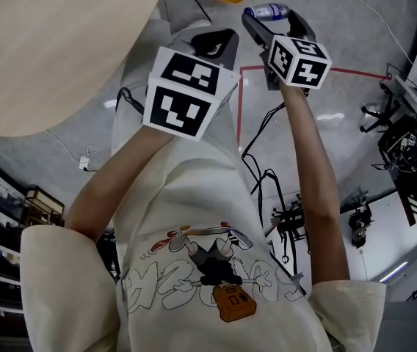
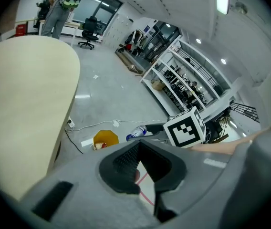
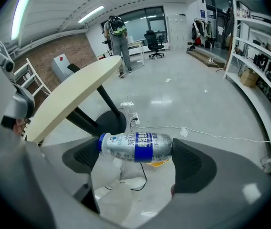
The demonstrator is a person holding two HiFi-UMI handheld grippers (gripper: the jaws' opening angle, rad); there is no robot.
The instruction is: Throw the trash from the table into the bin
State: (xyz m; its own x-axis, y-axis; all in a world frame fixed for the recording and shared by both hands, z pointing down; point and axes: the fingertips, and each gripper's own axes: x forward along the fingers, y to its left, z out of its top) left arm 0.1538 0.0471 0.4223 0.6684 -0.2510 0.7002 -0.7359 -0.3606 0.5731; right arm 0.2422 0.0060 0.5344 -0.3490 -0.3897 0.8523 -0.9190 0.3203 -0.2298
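Our right gripper [image 3: 134, 160] pinches the bottle [image 3: 135, 147] by its ends; it looks light and slippery. Our left gripper [image 2: 142, 165] is closed, empty.

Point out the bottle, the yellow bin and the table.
bottle [image 3: 140, 147]: right gripper view, blue band of its label.
yellow bin [image 2: 109, 136]: left gripper view, bare yellow side.
table [image 1: 47, 42]: head view, bare top.
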